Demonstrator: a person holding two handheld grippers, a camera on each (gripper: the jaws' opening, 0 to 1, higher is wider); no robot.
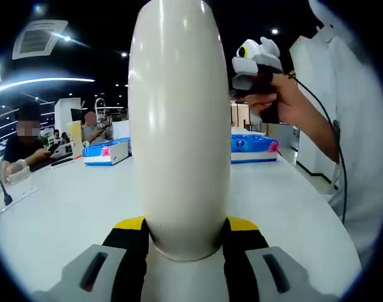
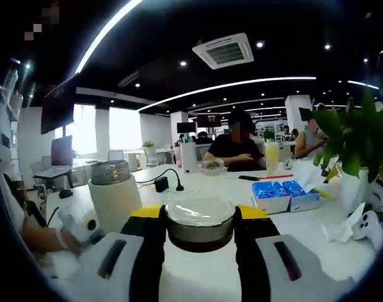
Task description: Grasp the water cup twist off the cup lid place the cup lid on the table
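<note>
Between my left fingers (image 1: 185, 251) I'm pinching the cup (image 1: 179, 126), centre frame; my right fingers (image 2: 200, 242) are gripping the twisted-off lid (image 2: 200, 220), not yet placed on the counter (image 2: 242, 189).

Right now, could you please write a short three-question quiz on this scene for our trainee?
1. True or false: the left gripper is shut on the tall cream-white water cup.
2. What does the right gripper hold? A) round cup lid with dark rim B) blue tissue pack C) nothing
3. Fill in: in the right gripper view, the cup's threaded metal mouth is ____.

Key: 1 true; 2 A; 3 uncovered.
</note>
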